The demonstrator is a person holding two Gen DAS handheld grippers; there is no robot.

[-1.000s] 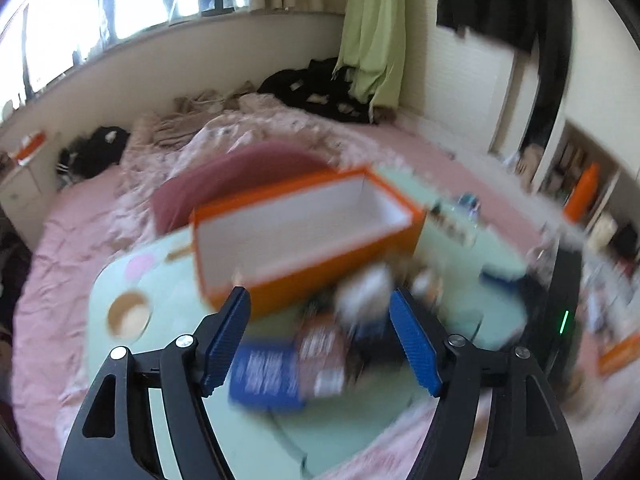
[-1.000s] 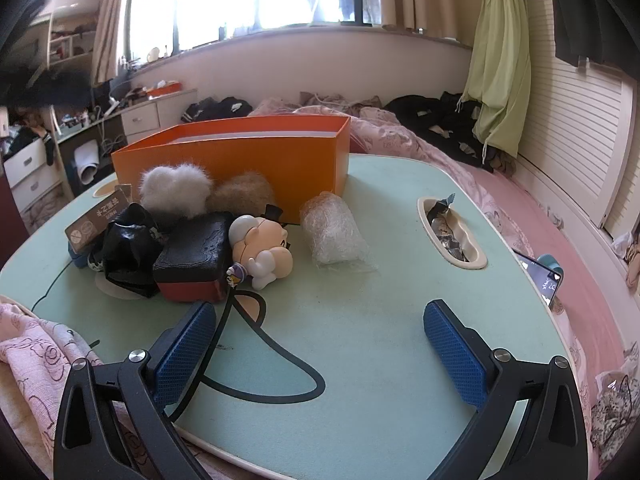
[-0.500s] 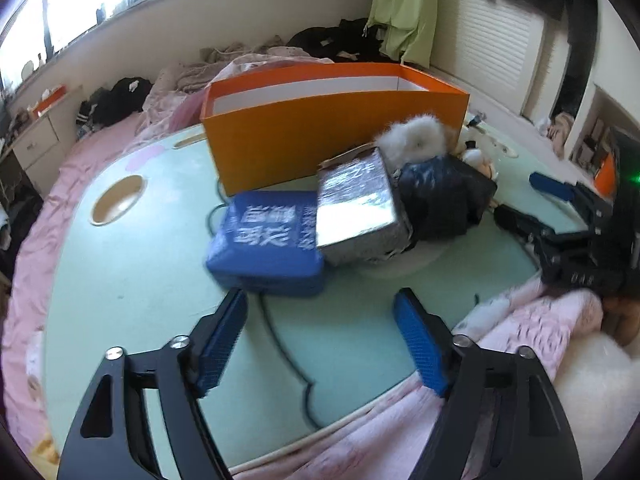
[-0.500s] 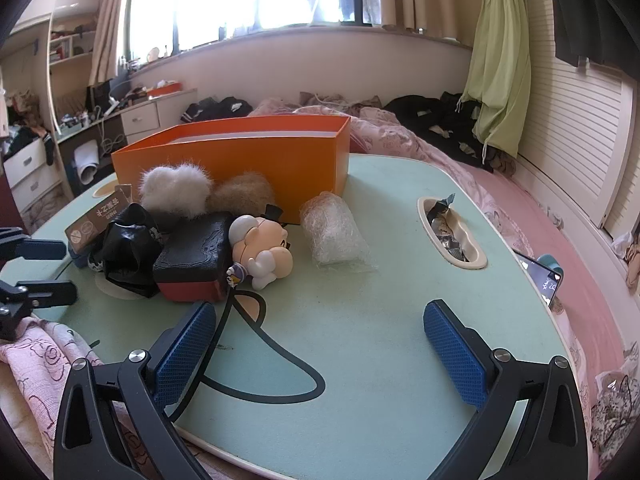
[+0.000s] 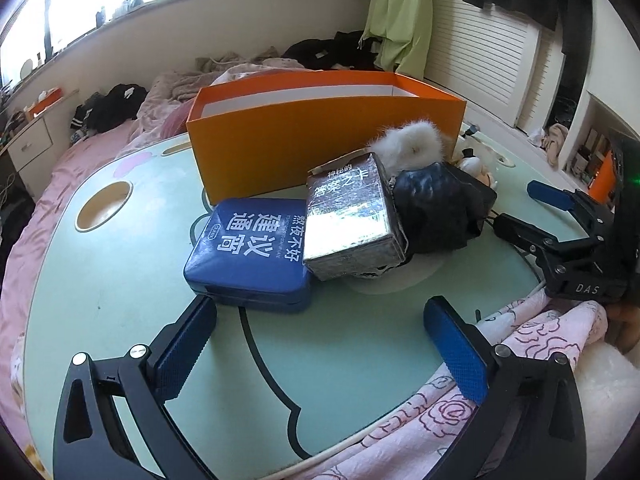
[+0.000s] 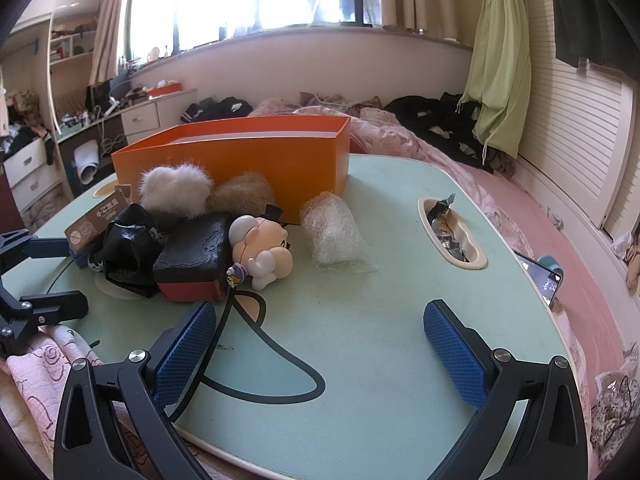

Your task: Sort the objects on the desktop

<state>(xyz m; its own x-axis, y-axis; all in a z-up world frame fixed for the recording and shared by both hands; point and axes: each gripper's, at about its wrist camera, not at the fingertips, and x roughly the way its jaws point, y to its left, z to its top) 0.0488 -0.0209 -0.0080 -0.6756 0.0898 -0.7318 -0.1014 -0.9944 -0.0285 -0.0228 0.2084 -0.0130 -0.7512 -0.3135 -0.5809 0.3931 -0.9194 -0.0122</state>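
Note:
An open orange box [image 5: 320,136] stands at the back of the light green table [image 5: 120,280]. In front of it lie a blue case with white characters [image 5: 252,252], a silver foil box [image 5: 352,224], a black crumpled bag [image 5: 440,208] and a white fluffy ball [image 5: 412,144]. My left gripper [image 5: 320,340] hovers low just before the blue case, its jaws opening, nothing between them. The right wrist view shows a tan fluffy ball [image 6: 244,192], a black-and-red box [image 6: 192,256], a toy figure [image 6: 260,248] and a bubble-wrap bundle [image 6: 332,232]. My right gripper [image 6: 320,344] is open over bare table.
A recess holding wrappers [image 6: 452,236] is sunk into the table at the right, and a round cup hole [image 5: 104,208] at the left. A phone [image 6: 540,280] leans at the right edge. A pink floral blanket [image 5: 540,328] covers the near edge. Bedding lies beyond.
My left gripper has sunk from above the orange box to just over the table, and its jaws have spread wider. It now shows at the left of the right wrist view. The right gripper kept still.

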